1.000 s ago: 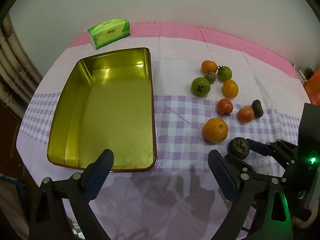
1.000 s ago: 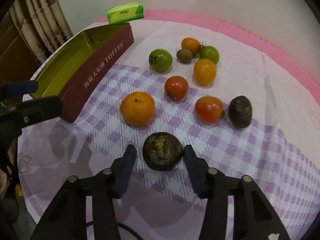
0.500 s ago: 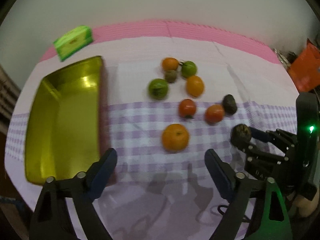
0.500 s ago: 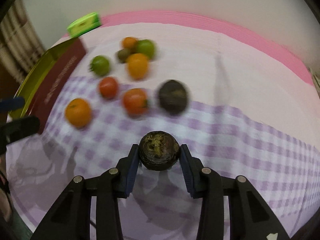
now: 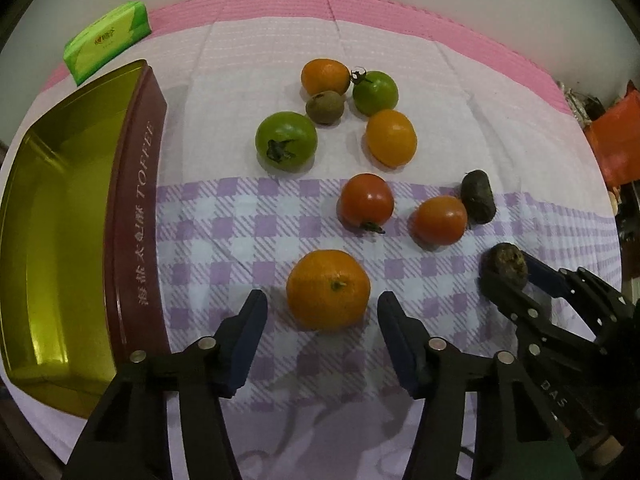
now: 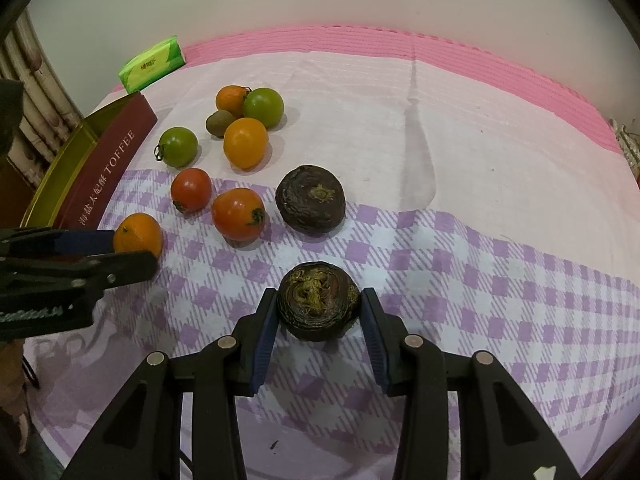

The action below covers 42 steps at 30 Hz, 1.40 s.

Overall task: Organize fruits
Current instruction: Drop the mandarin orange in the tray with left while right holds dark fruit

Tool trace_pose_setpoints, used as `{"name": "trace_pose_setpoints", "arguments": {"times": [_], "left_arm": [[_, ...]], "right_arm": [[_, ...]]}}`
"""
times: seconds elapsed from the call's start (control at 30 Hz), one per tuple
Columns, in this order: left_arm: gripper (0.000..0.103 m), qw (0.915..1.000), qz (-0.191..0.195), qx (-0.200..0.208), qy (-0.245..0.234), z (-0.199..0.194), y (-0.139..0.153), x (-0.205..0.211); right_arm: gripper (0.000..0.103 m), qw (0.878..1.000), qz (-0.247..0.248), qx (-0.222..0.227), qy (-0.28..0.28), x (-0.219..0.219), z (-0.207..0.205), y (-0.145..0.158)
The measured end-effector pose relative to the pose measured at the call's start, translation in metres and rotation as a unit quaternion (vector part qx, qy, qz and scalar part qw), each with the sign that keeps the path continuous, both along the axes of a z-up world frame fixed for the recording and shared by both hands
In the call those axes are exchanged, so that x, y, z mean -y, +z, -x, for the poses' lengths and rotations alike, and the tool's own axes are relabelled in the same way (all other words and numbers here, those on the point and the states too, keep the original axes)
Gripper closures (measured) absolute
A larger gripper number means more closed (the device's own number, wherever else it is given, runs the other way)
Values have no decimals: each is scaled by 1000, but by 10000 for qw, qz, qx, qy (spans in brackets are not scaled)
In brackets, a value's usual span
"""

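My right gripper [image 6: 320, 314] is shut on a dark wrinkled fruit [image 6: 319, 306], which also shows in the left wrist view [image 5: 506, 263]. My left gripper [image 5: 322, 312] is open, its jaws on either side of a large orange [image 5: 328, 289], apart from it. The orange also shows in the right wrist view [image 6: 138, 236]. On the cloth lie two red tomatoes [image 5: 366, 201] [image 5: 440, 220], two green tomatoes [image 5: 286, 141] [image 5: 375, 93], a yellow tomato [image 5: 391, 138], a small orange [image 5: 325, 77], a kiwi [image 5: 325, 107] and a second dark fruit [image 6: 311, 199].
A gold tin tray [image 5: 52, 232] with a maroon TOFFEE wall stands at the left. A green tissue pack [image 5: 107, 42] lies at the back left. The checked cloth [image 5: 248, 224] covers a round table with a pink edge [image 5: 400, 4]. An orange bag [image 5: 616, 144] is at far right.
My right gripper has closed on the dark fruit and swung right with it. My left gripper has moved right from the tray and closed in around the large orange.
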<state>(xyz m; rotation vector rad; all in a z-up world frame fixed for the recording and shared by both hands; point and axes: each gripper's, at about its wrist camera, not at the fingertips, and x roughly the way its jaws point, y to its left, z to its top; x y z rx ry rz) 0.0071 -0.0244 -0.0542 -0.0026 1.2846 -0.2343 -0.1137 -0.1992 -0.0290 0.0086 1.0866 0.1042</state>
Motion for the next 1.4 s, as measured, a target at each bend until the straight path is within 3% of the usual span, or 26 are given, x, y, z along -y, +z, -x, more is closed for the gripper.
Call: {"name": "trace_pose_setpoints", "arguments": {"times": [0.07, 0.23, 0.37, 0.5, 0.67, 0.77, 1.07, 1.4], "left_arm": [[61, 10000, 34, -11, -33, -2, -2, 1], [62, 9998, 149, 84, -73, -3, 15, -1], [62, 9977, 256, 618, 120, -4, 58, -29], [62, 9926, -201, 991, 675, -16, 80, -88], [62, 9841, -532, 657, 1560, -21, 60, -167], [62, 9817, -667, 391, 1739, -16, 40, -192], [62, 9813, -813, 3, 1747, -9, 6, -199], [61, 9812, -894, -110, 1705, -4, -1, -194]], "right_arm": [[64, 10000, 15, 7, 6, 0, 0, 0], [64, 10000, 75, 33, 23, 0, 0, -1], [64, 9999, 130, 51, 47, -1, 0, -2], [64, 9998, 202, 55, 63, -2, 0, -3], [64, 9996, 266, 45, 28, -5, 0, -3], [64, 9995, 302, 24, 26, -5, -1, -3], [65, 9996, 288, -1, 25, -5, -3, -3], [65, 9995, 238, 179, 143, -8, 3, 12]]}}
